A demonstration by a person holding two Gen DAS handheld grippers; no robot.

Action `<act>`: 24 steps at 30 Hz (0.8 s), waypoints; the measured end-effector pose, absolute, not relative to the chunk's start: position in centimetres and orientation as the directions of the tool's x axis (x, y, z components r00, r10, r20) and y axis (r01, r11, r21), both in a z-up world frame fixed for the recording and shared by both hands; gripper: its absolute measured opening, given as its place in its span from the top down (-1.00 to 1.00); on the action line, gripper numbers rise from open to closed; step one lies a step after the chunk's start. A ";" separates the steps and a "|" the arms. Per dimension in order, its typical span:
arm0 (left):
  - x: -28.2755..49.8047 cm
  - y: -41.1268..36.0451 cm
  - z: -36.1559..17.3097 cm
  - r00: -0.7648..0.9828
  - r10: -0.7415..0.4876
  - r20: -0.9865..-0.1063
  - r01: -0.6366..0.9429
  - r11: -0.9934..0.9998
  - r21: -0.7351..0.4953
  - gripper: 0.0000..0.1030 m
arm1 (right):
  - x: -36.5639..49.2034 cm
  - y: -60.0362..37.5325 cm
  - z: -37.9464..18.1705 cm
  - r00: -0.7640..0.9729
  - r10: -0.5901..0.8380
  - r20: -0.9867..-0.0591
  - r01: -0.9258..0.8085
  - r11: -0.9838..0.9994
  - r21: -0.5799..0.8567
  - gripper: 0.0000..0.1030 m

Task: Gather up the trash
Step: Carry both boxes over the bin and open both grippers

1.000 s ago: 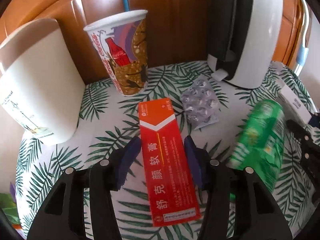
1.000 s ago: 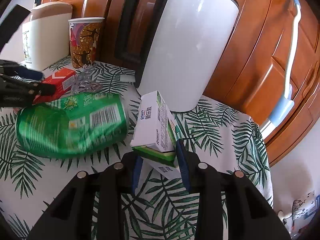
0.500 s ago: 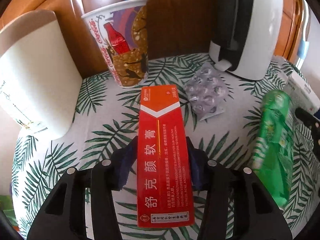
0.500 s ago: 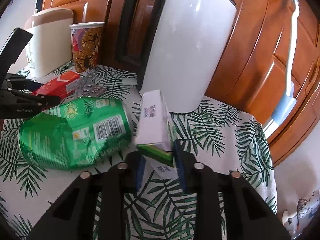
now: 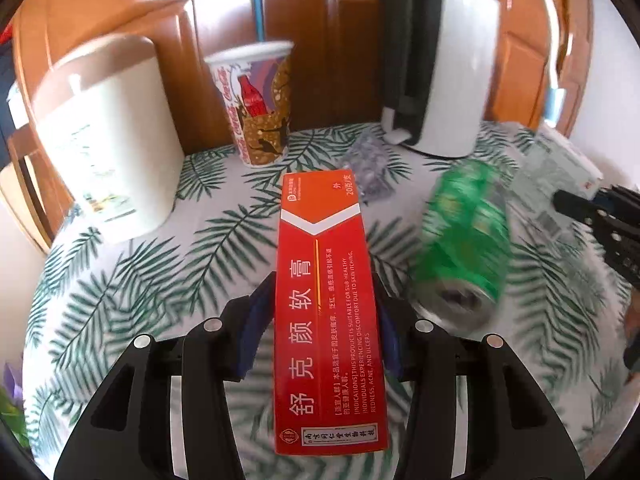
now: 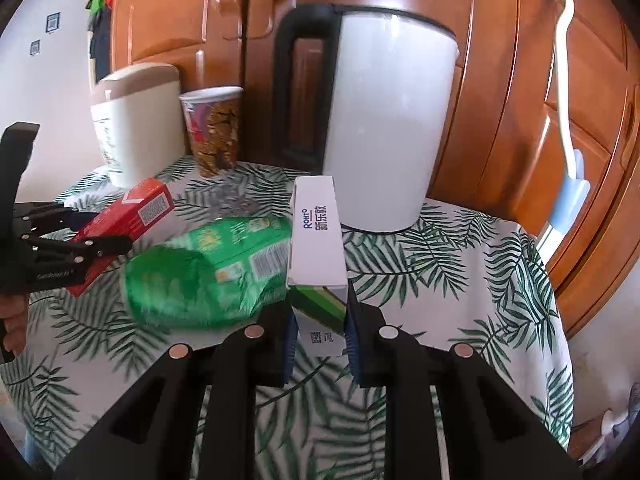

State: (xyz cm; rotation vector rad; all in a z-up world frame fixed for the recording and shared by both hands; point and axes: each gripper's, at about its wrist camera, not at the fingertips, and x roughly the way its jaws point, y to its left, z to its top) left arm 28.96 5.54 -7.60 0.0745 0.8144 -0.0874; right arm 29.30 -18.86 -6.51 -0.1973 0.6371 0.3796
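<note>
While both tongs grip cartons above the leaf-print tabletop (image 5: 120, 280):
Left tongs (image 5: 324, 320): clamped on one long red carton (image 5: 328, 304), glossy card, flat-sided, lifted off the cloth since a second ago.
Right tongs (image 6: 320, 332): jaws just closing, now clamped on one white-and-green carton (image 6: 318, 248), now raised on its narrow edge.
Green can (image 5: 464, 248): one, crumpled metal, lying on its side between the cartons.
Blister pack (image 5: 370, 168): one, silvery foil, flat.
Paper cup (image 5: 258, 104): one, printed, upright.
Kettle (image 6: 384, 128): one, smooth white, black handle.
Cream bin (image 5: 104, 136): one, rounded, matte.
</note>
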 end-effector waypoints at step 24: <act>1.7 3.0 -7.0 0.702 -0.159 -0.694 0.212 0.977 -0.010 0.07 | 2.5 -15.3 -6.1 0.668 0.483 -0.567 -0.579 0.815 0.013 0.61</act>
